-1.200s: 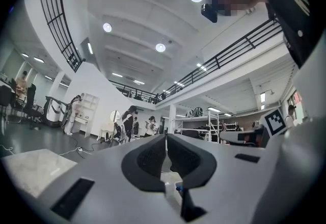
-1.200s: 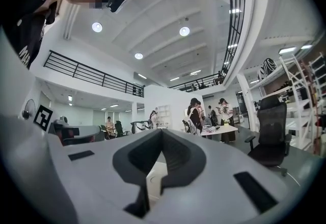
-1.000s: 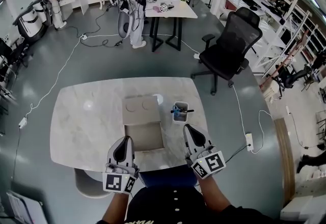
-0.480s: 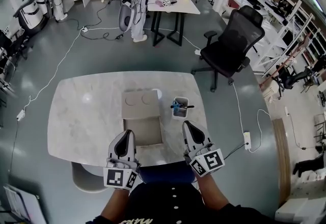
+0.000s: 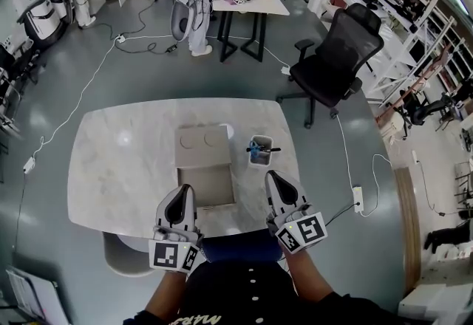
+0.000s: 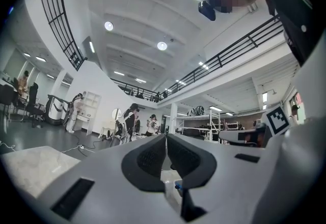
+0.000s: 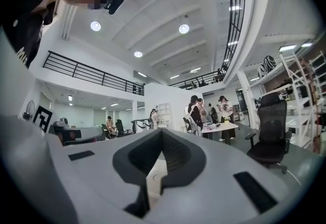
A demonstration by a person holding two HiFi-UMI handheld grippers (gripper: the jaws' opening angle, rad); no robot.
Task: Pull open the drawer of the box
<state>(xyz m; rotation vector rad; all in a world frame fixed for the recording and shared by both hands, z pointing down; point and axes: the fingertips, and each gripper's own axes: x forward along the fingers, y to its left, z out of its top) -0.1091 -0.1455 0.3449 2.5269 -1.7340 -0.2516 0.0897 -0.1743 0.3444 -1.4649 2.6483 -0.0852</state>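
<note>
Head view: drawer (image 5: 209, 185) open, nothing gripped

The box (image 5: 202, 145) sits central on the worktop (image 5: 111, 168), its drawer drawn out toward 6 o'clock. Left claw (image 5: 182, 198) at the drawer's 7 o'clock, right claw (image 5: 275, 185) at 4 o'clock, both with jaws together, empty.

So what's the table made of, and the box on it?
The table looks like pale marble or a marble-look top: whitish, cloudy, with shiny light spots. The box looks like matte beige cardboard or thin wood; I can't tell which.
</note>
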